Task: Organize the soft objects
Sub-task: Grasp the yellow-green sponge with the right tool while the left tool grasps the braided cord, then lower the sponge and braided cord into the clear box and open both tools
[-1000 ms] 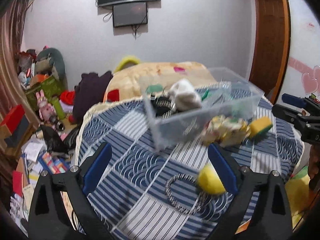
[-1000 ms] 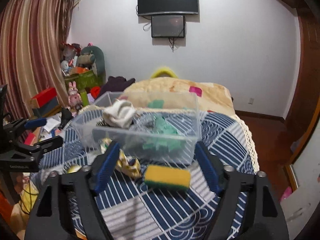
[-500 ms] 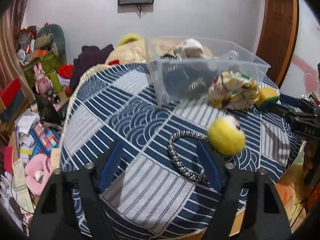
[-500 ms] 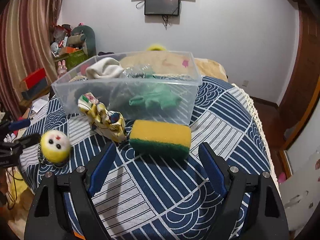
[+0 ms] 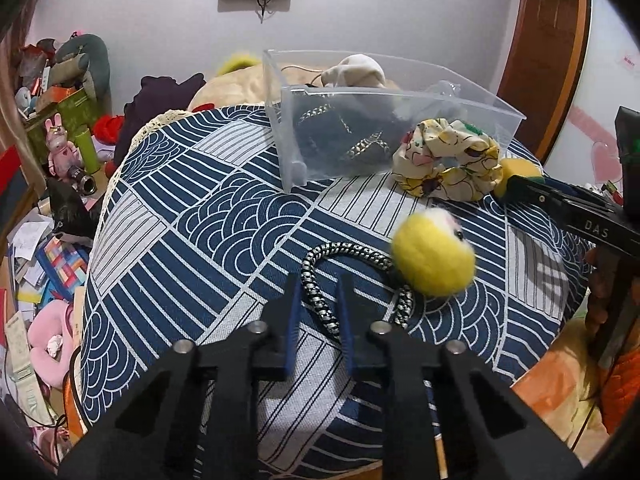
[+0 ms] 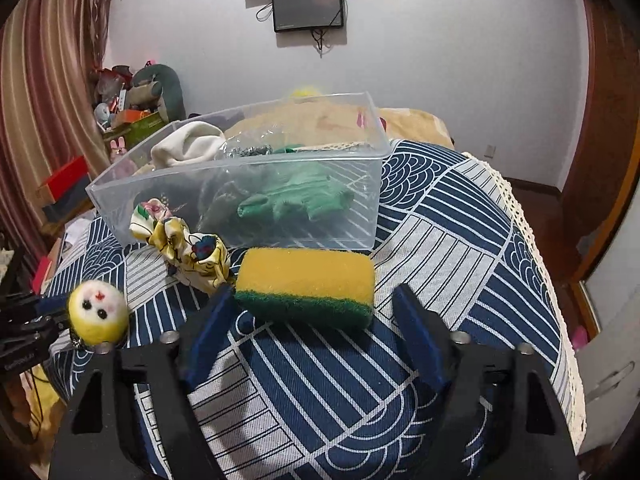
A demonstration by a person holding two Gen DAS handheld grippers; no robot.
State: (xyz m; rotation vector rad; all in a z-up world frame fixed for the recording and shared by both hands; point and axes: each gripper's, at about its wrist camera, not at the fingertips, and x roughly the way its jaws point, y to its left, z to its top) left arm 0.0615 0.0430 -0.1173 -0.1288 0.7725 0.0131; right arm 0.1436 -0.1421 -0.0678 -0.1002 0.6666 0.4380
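My left gripper [image 5: 318, 280] is shut on a black-and-white braided cord loop [image 5: 320, 304] that carries a yellow felt ball [image 5: 434, 258] with a face; the ball also shows in the right wrist view [image 6: 98, 314]. My right gripper [image 6: 310, 300] is open, its jaws on either side of a yellow-and-green sponge [image 6: 306, 282] lying on the blue patterned cloth [image 6: 440, 216]. A floral scrunchie [image 6: 184, 246] lies beside the sponge. Behind stands a clear plastic bin [image 6: 240, 188] holding a green glove [image 6: 296, 198] and a white cloth [image 6: 188, 148].
The round table drops off on all sides [image 5: 100, 216]. Floor clutter, toys and boxes lie at the left [image 5: 52, 208]. A bed with a beige blanket [image 6: 404, 122] stands behind the bin. A wooden door [image 5: 548, 44] is at the right.
My left gripper moved down to the cord loop and closed on it. My right gripper moved forward and lower, so the sponge now sits between its open jaws.
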